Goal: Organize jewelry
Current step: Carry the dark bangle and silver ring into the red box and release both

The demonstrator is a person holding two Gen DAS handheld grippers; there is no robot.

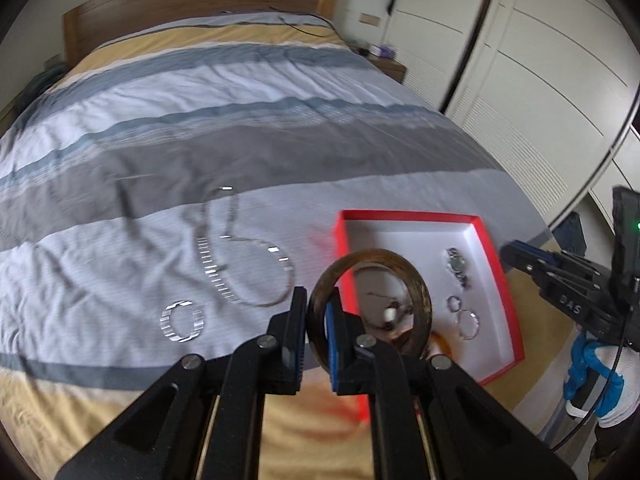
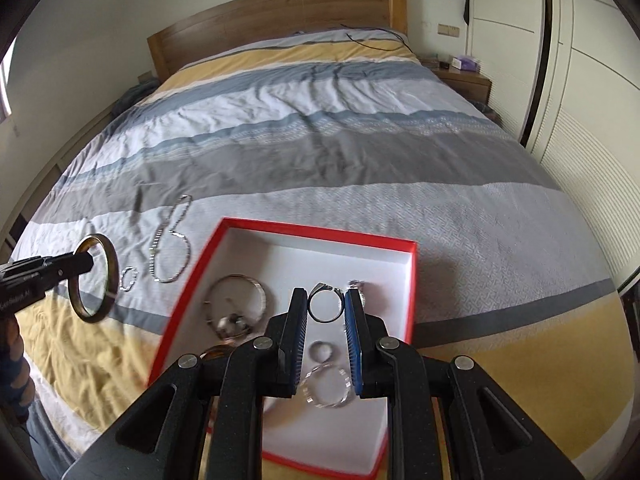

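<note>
Left claw grips blurred bangle

The open box sits on the bed, near its foot end. Inside the box lie a watch, a bracelet and a small ring. Left of the box, on the bedcover, lie a necklace and a link bracelet. Behind the box stands the headboard.
</note>
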